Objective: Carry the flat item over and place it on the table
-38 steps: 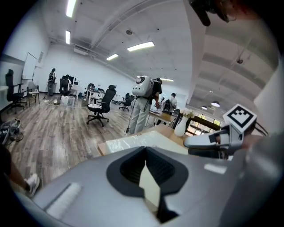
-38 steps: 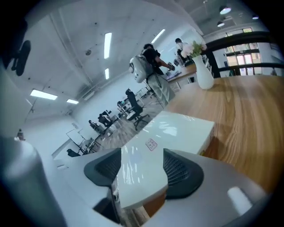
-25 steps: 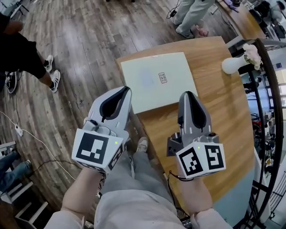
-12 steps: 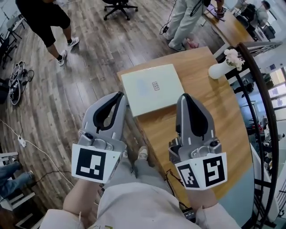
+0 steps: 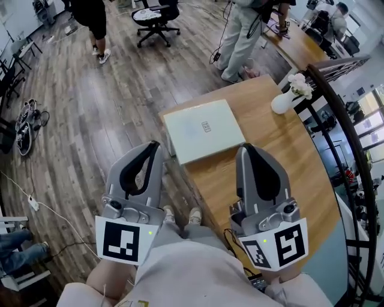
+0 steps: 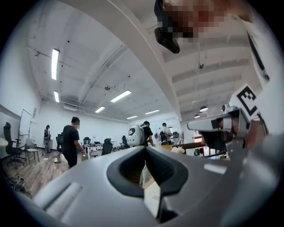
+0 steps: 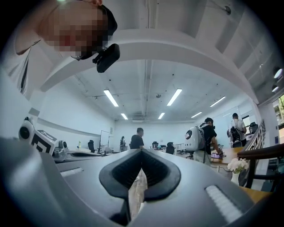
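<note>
The flat item point(image 5: 204, 129), a pale green-white slab with a small label, lies on the wooden table point(image 5: 282, 159) near its far left corner, overhanging the edge a little. Both grippers are held close to the person's body, well short of the item. My left gripper point(image 5: 151, 147) hangs over the floor left of the table, jaws shut and empty. My right gripper point(image 5: 248, 150) is over the table's near part, jaws shut and empty. In the left gripper view a sliver of the flat item point(image 6: 153, 198) shows below the closed tips point(image 6: 145, 149). The right gripper's tips point(image 7: 141, 151) meet too.
A white vase with flowers point(image 5: 283, 101) stands at the table's far right. A black curved railing point(image 5: 345, 138) runs along the right side. People point(image 5: 240, 36) and an office chair point(image 5: 155, 18) stand on the wooden floor beyond. Cables point(image 5: 27, 126) lie at the left.
Both grippers have drawn back toward the body and lower in the head view. The flat item stays on the table, farther from the jaws. More of the room behind shows.
</note>
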### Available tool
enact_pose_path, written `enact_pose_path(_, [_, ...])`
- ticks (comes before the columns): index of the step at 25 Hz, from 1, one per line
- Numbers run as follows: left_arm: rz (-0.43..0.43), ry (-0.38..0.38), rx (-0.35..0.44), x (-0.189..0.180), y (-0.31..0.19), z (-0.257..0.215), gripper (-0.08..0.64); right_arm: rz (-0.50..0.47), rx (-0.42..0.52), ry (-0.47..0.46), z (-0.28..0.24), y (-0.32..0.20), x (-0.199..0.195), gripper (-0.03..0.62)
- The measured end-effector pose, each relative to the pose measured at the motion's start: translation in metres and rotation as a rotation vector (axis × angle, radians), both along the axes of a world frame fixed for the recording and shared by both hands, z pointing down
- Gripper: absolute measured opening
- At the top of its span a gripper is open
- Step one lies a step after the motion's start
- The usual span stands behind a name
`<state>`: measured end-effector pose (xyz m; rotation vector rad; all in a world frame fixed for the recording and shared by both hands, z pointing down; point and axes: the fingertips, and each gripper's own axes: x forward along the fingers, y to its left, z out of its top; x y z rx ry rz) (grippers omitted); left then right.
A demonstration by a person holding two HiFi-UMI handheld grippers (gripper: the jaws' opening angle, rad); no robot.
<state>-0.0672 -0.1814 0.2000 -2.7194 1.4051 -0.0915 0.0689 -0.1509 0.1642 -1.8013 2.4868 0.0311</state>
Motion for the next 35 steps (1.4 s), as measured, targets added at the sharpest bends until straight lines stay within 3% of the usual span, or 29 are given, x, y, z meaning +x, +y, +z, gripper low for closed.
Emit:
enact_pose_path(14, [-0.016, -0.023, -0.053, -0.013, 0.031, 0.02, 0.002, -0.049, -0.016, 0.019, 0.009, 0.018, -0.024, 0.002])
enact_pose_path(35, [-0.017, -0.012, -0.071, -0.013, 0.023, 0.02, 0.002, -0.06, -0.034, 0.007, 0.017, 0.006, -0.025, 0.002])
